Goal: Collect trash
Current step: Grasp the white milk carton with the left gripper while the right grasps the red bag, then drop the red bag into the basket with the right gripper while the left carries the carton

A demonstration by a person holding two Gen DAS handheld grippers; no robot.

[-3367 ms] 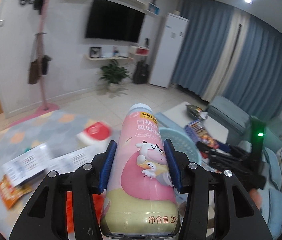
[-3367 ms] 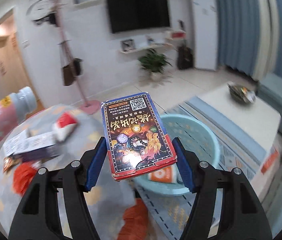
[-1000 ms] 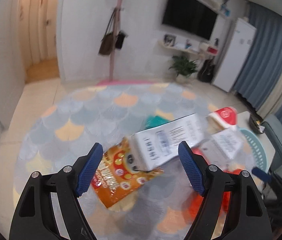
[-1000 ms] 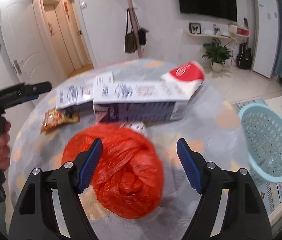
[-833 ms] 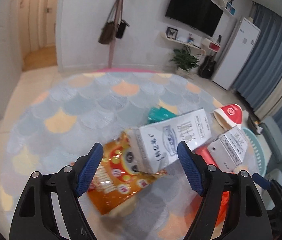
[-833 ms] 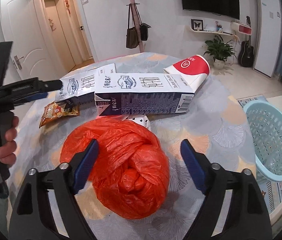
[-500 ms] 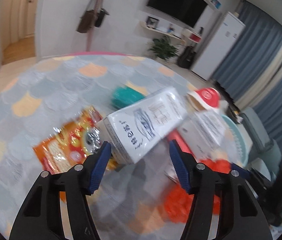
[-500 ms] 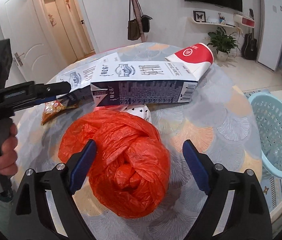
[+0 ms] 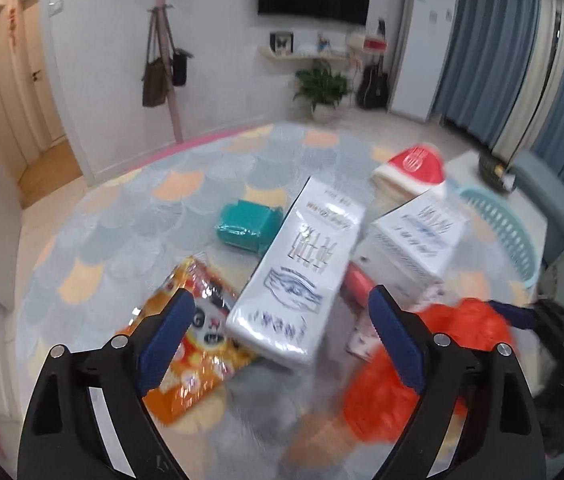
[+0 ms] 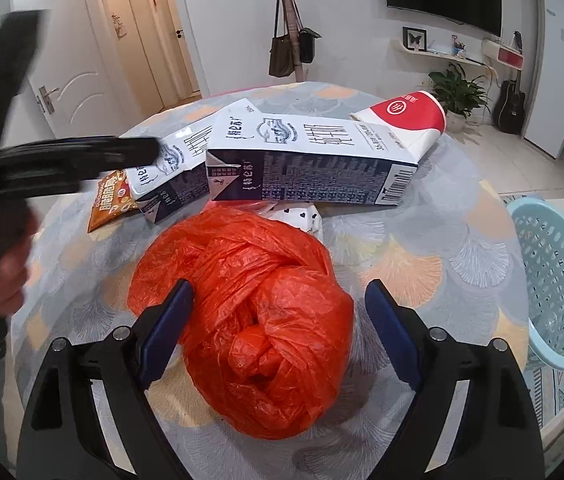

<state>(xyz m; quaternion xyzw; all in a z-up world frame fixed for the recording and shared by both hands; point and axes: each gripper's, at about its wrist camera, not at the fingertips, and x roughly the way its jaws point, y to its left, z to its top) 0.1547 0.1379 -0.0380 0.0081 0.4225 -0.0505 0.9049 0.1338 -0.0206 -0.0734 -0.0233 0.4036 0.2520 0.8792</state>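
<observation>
My left gripper (image 9: pixel 278 316) has just been opening and its jaws now stand wide, the near end of a white-and-navy milk carton (image 9: pixel 302 268) lying on the table between the blue pads, with no contact I can make out. An orange foil snack packet (image 9: pixel 192 344) lies flat just left of that carton, partly behind the left pad. My right gripper (image 10: pixel 278 316) is spread wide too, straddling the crumpled orange-red plastic bag (image 10: pixel 258 320); the left pad sits against the plastic, the right pad stands clear of it, so nothing is clamped. Behind the bag a second white-and-navy milk carton (image 10: pixel 314 160) lies on its side, with a red-and-white paper cup (image 10: pixel 406 116) tipped over at its far end. A teal wrapped packet (image 9: pixel 246 224) rests further back on the round table with its scallop-patterned cloth (image 9: pixel 122 232). The pale blue plastic basket (image 10: pixel 554 280) sits lower, beyond the table's right edge.
</observation>
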